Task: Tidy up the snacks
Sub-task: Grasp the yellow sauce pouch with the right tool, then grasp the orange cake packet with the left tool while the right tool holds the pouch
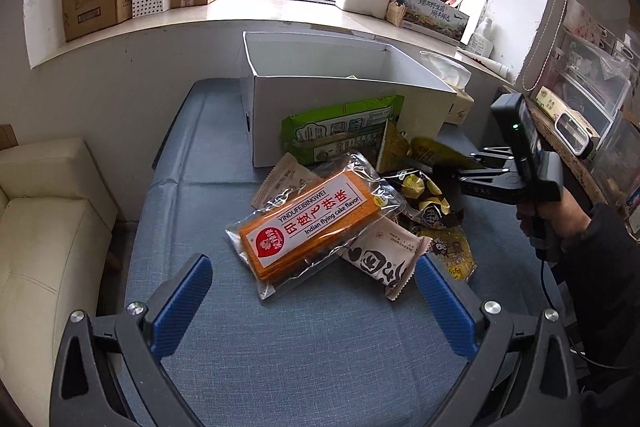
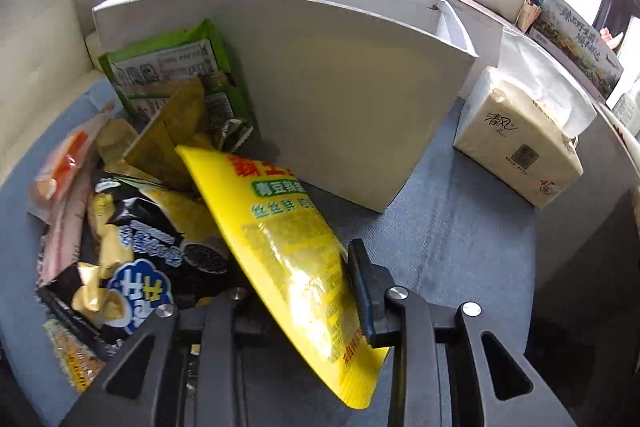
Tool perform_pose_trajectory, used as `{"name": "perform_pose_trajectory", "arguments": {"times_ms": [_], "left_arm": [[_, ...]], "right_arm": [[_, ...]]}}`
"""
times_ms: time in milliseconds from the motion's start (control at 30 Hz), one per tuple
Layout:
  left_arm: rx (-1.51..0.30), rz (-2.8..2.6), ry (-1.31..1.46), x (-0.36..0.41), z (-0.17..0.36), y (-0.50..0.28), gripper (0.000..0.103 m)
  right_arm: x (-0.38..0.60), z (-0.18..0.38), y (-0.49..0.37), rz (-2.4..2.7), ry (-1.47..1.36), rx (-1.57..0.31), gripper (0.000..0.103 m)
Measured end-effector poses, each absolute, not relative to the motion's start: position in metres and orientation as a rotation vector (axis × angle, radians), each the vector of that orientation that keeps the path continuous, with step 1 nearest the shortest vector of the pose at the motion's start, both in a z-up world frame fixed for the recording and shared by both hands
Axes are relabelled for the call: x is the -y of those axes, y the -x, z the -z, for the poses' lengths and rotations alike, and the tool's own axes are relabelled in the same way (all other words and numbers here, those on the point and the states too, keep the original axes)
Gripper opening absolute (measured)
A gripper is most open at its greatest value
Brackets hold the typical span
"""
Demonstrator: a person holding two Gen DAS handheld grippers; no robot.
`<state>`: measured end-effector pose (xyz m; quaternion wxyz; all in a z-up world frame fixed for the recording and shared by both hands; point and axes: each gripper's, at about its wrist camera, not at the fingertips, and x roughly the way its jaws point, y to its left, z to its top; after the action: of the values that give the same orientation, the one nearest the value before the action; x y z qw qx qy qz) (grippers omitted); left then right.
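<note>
The left gripper hovers with its blue fingers spread wide and empty over the blue tabletop, just short of the orange flying-cake packet topping the snack pile. Behind stands the white box. At the right, the right gripper has its fingers clamped on the yellow snack bag, lifted beside the box.

The table cover is matt blue woven cloth, lightly creased. The white box looks like smooth matt card. The yellow packet is glossy plastic film catching glare, and the orange cake pack sits in clear, shiny wrap. The left gripper has ribbed blue pads on matt black plastic with bright metal screws.
</note>
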<state>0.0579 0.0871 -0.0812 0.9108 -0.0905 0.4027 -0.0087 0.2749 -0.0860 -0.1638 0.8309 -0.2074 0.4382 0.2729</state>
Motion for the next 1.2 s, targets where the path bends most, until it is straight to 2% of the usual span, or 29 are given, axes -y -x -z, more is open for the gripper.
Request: {"name": "perform_pose_trajectory", "arguments": {"times_ms": [33,67,233,500,667,833,900,933,967,1033,1200], "left_arm": [[-0.832,0.016,0.179,-0.088,0.083,-0.058,0.103],[-0.837,0.019,0.167,-0.088,0.085,-0.060,0.103],[-0.874,0.032,0.037,-0.081,0.097,-0.071,0.103],[-0.970,-0.020,-0.278,-0.058,0.140,-0.111,0.103],[-0.972,-0.087,-0.454,-0.041,0.163,-0.128,0.103],[-0.887,-0.190,-0.618,-0.023,0.170,-0.138,0.103],[-0.881,-0.182,-0.645,-0.020,0.172,-0.140,0.094],[-0.884,-0.159,-0.642,-0.019,0.171,-0.140,0.084],[-0.897,-0.137,-0.638,-0.018,0.171,-0.141,0.065],[-0.922,-0.180,-0.686,-0.017,0.177,-0.145,0.039],[-0.920,-0.108,-0.611,-0.030,0.163,-0.137,0.032]], "right_arm": [[0.092,0.157,-0.271,-0.591,0.385,-0.932,0.018],[0.099,0.151,-0.268,-0.597,0.327,-0.935,0.017],[0.124,0.131,-0.241,-0.652,0.156,-0.923,0.016],[0.143,0.115,-0.203,-0.663,0.076,-0.890,0.015],[0.161,0.107,-0.188,-0.668,-0.005,-0.882,0.015],[0.162,0.101,-0.178,-0.675,-0.041,-0.856,0.015],[0.161,0.098,-0.174,-0.679,-0.051,-0.846,0.015],[0.160,0.098,-0.173,-0.683,-0.052,-0.842,0.015],[0.160,0.098,-0.172,-0.683,-0.054,-0.839,0.015],[0.159,0.098,-0.172,-0.694,-0.071,-0.841,0.015],[0.158,0.100,-0.171,-0.696,-0.082,-0.842,0.015]]}}
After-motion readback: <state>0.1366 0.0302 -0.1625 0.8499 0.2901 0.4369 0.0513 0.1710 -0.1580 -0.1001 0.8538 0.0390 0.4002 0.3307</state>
